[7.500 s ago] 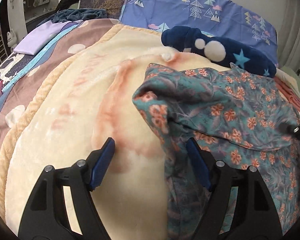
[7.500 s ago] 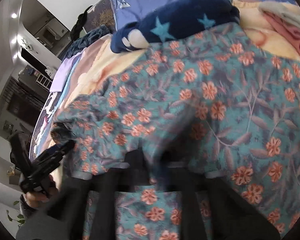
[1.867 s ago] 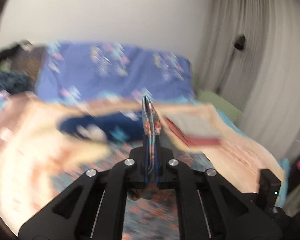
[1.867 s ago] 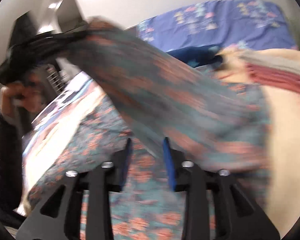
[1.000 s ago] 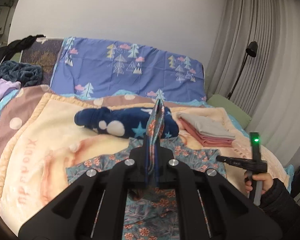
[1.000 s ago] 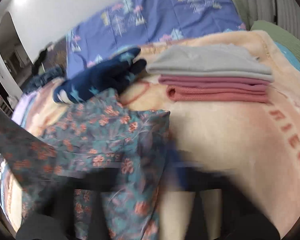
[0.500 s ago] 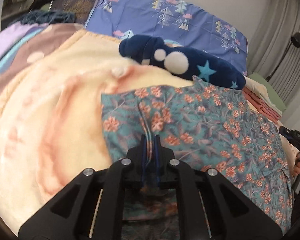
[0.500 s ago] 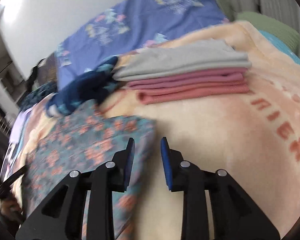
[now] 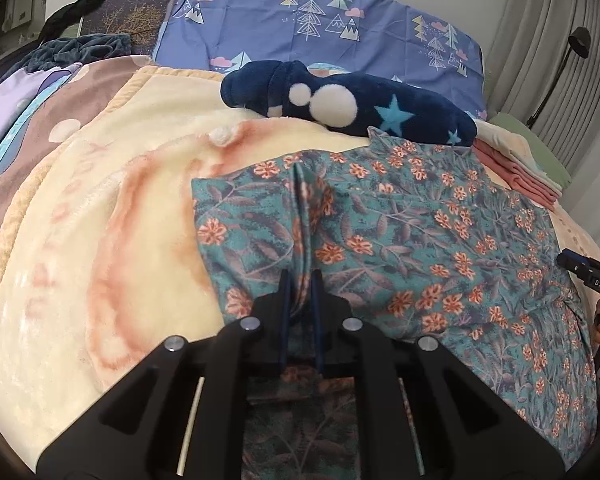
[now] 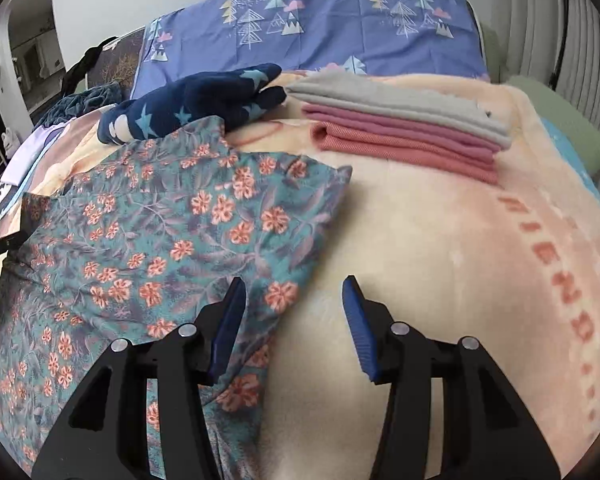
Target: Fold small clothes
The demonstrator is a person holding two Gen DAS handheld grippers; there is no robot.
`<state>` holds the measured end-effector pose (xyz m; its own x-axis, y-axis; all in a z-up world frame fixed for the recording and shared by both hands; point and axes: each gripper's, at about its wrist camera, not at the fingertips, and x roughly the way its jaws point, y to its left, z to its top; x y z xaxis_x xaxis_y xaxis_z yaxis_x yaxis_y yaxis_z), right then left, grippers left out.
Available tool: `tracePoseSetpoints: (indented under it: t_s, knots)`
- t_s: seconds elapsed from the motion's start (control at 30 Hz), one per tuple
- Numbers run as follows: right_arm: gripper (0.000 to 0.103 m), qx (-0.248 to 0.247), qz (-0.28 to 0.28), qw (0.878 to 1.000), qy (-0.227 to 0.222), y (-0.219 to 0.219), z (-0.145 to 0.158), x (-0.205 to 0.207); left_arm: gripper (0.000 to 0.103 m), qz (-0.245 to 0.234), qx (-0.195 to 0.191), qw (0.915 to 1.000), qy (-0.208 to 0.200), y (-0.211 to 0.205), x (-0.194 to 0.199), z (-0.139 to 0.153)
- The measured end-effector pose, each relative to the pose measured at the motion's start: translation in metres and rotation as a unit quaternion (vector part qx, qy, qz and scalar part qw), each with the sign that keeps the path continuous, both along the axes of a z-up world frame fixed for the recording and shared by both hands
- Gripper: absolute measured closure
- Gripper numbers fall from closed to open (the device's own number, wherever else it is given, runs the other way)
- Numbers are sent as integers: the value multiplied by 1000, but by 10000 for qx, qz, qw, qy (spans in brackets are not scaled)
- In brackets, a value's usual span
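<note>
A teal garment with orange flowers [image 9: 420,232] lies spread on the cream blanket [image 9: 100,208]. My left gripper [image 9: 300,280] is shut on a raised fold of the garment near its left edge. In the right wrist view the same floral garment [image 10: 172,240] lies at the left, and my right gripper [image 10: 294,292] is open and empty just above the garment's right edge and the blanket [image 10: 440,260]. The right gripper also shows at the far right of the left wrist view [image 9: 580,270].
A navy plush item with stars [image 9: 340,100] lies behind the garment. A stack of folded grey and pink clothes [image 10: 400,120] sits at the back right. A blue pillow with tree print [image 10: 320,24] stands at the headboard. Curtains hang at the right.
The garment was lifted, swung and laid down flat on the blanket. My right gripper has let go and opened. My left gripper has come down and still pinches a fold.
</note>
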<state>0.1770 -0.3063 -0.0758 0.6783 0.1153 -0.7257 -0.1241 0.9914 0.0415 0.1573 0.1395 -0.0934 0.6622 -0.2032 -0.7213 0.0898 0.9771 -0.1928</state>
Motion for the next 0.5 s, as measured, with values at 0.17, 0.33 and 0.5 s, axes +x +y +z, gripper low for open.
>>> tracePoseSetpoints:
  t_s: [0.17,0.33,0.5]
  knots:
    - [51,212,-17,9996,159,-4,-14,1,99,47,182,9997,140,-3,7,-6]
    - [51,462,-33,9988,127,-12,-19,1,100,160,80,9994,-280,5,-9,32]
    - [48,344,-22,9993,107,-9,-21,2,90,174,761,9969,-49,2,-13,21]
